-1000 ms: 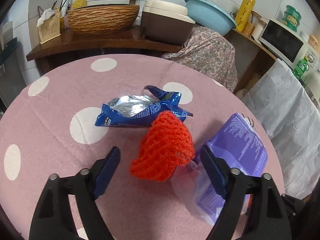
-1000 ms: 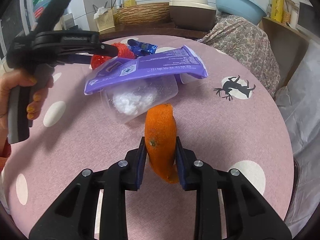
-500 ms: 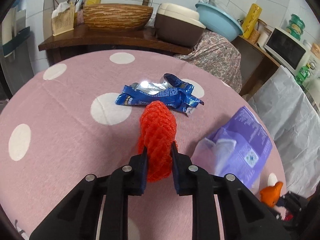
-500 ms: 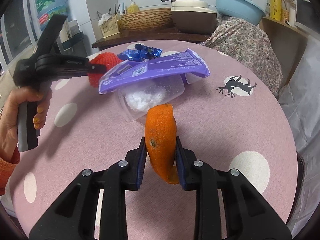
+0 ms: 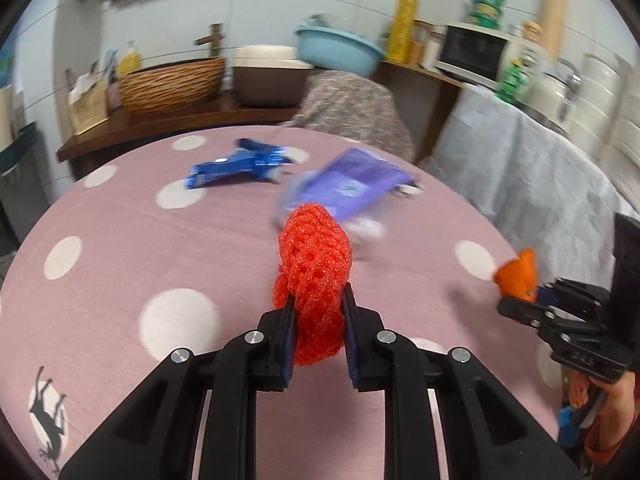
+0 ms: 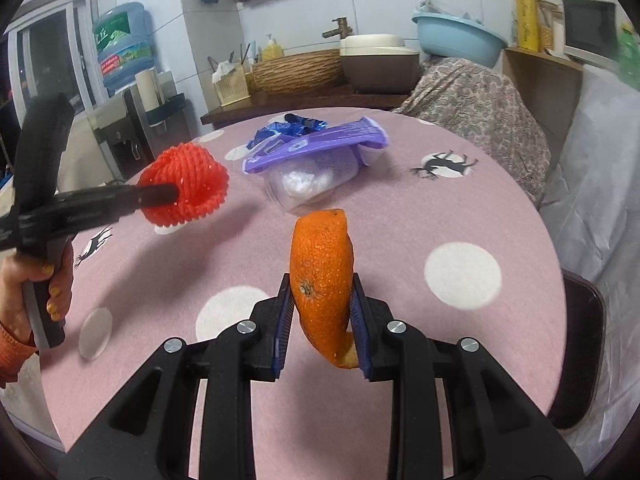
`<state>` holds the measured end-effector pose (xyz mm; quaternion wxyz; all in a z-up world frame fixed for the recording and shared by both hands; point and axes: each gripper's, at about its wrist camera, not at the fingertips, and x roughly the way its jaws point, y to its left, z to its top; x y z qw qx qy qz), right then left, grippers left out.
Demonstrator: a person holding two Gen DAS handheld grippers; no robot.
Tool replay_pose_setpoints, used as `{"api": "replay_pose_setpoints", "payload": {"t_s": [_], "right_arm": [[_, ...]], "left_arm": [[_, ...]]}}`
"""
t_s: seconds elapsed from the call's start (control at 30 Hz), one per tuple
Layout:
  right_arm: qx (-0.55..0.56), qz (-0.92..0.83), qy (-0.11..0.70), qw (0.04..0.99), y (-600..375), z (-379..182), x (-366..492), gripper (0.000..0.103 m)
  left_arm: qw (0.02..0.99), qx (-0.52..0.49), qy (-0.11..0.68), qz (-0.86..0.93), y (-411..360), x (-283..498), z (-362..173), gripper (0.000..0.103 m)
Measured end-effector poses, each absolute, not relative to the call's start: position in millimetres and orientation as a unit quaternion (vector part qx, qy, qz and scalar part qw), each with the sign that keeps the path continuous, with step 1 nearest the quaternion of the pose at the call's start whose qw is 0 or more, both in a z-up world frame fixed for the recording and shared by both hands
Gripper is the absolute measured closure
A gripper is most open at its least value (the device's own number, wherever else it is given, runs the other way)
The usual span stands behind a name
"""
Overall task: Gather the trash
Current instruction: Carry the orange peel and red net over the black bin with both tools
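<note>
red foam netting [image 5: 314, 276] now rides clear of the table, clamped in our left gripper [image 5: 318, 334].
a second ago those jaws stood wide around it; our right gripper [image 6: 322, 320] keeps its orange peel [image 6: 322, 280]. blue wrapper [image 5: 236, 164] and purple packet [image 5: 348, 188] remain on the pink cloth [image 5: 120, 260].

From the right wrist view, the orange peel [image 6: 322, 276] sits at the centre above the counter [image 6: 460, 216], with the foam net [image 6: 186, 184] at ten o'clock from it. The plastic pouch [image 6: 316, 142] lies on the counter at twelve o'clock, resting over a clear cup [image 6: 308, 180]. The snack wrapper [image 6: 294, 126] lies just behind them, toward eleven o'clock.
</note>
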<state>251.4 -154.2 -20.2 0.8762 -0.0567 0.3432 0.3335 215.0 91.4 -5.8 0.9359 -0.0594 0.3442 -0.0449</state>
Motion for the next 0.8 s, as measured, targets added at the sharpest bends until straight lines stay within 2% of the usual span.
{"api": "replay_pose_setpoints", "payload": {"t_s": [0.4, 0.8], "right_arm": [[-0.007, 0.237, 0.342, 0.909, -278, -34, 219, 0.075], [0.056, 0.094, 0.363, 0.925, -408, -78, 247, 0.075]], "left_arm": [[0.922, 0.000, 0.344, -0.180, -63, 225, -11, 0.083], [0.888, 0.021, 0.377, -0.263, -181, 263, -24, 0.083]]}}
